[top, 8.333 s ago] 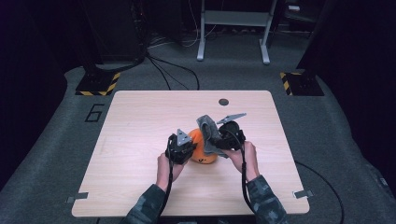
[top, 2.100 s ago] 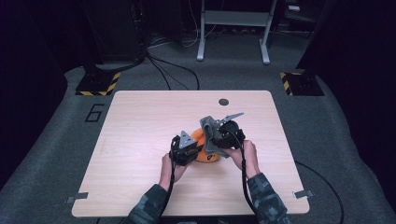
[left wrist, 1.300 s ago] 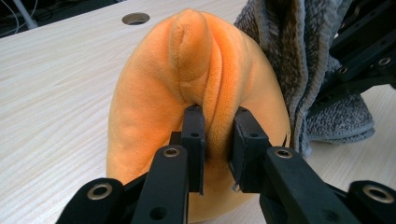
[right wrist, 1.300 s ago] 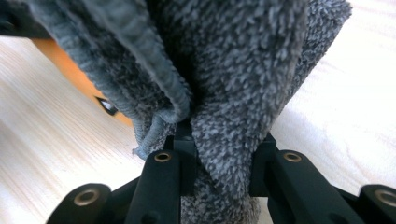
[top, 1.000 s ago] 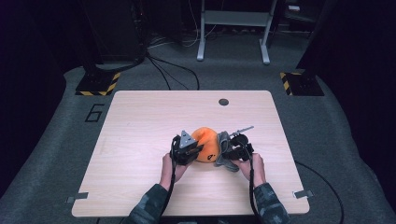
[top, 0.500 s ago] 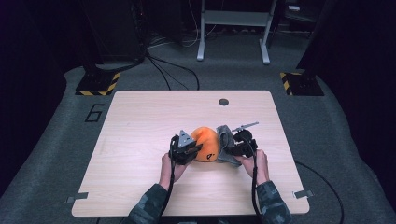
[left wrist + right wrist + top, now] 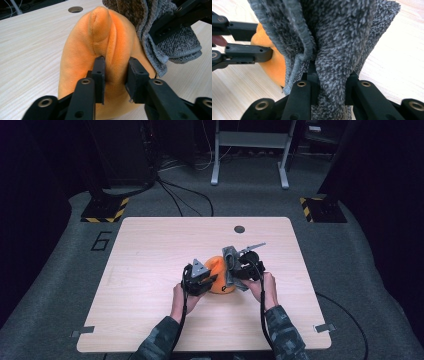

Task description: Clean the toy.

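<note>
Grey cloth (image 7: 332, 37) hides right gripper (image 7: 331, 82) pads, half orange plush (image 7: 273, 65).

Grey towel (image 7: 332, 45) runs off the right gripper view's top edge and hides most of the orange plush (image 7: 274, 67). Dark mark on the plush (image 7: 225, 288): too small to read from above.

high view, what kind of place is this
Probably a lab or recording workspace, not a home: a bare wooden table on grey carpet, black-and-yellow hazard-striped floor plates, loose cables running over the floor, and a metal stand behind in a dark room.
</note>
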A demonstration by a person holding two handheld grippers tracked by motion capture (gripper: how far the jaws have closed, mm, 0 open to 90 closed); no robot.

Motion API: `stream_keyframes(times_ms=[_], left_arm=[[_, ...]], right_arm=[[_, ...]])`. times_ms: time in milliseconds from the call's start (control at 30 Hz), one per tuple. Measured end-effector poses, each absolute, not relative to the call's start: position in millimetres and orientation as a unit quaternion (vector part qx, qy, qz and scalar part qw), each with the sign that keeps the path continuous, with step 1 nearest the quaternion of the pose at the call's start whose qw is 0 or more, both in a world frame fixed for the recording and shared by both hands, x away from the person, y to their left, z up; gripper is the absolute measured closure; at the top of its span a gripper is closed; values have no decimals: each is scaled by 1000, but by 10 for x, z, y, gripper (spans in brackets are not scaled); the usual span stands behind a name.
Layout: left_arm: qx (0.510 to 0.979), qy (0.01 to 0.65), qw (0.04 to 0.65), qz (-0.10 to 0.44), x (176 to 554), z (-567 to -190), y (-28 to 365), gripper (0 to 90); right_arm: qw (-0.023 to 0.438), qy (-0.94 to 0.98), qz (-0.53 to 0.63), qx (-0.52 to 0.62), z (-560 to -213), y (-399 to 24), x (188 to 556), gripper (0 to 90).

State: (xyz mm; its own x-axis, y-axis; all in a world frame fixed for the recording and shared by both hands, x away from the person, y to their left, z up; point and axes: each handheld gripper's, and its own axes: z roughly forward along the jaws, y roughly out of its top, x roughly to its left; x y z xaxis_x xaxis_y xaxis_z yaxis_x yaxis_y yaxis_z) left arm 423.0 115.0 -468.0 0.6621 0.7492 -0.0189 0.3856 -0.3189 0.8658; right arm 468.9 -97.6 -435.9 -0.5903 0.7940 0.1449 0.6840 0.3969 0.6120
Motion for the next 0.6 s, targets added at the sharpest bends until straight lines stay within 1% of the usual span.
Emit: stream_keyframes(times_ms=[100, 167, 233, 300, 400, 467, 600], left_arm=[[784, 359, 466, 200, 4229, -4653, 1172, 566], [779, 359, 477, 191, 4233, -4632, 1235, 498], [772, 368, 482, 190, 4243, -4628, 1294, 390], [766, 381, 486, 181, 4260, -4644, 1392, 338], [764, 391, 483, 173, 4276, -4690, 1483, 269], [767, 391, 481, 166, 4274, -4733, 1520, 245], [769, 395, 477, 161, 4282, -4823, 1535, 233]], right_arm=[[81, 831, 322, 446, -4380, -1001, 4691, 750], [82, 832, 322, 446, -4390, -1011, 4689, 750], [83, 831, 323, 445, -4395, -1016, 4685, 751], [85, 830, 324, 446, -4403, -1019, 4681, 751], [87, 832, 324, 442, -4407, -1034, 4684, 751], [88, 832, 324, 441, -4408, -1037, 4680, 751], [87, 831, 325, 443, -4411, -1048, 4675, 751]])
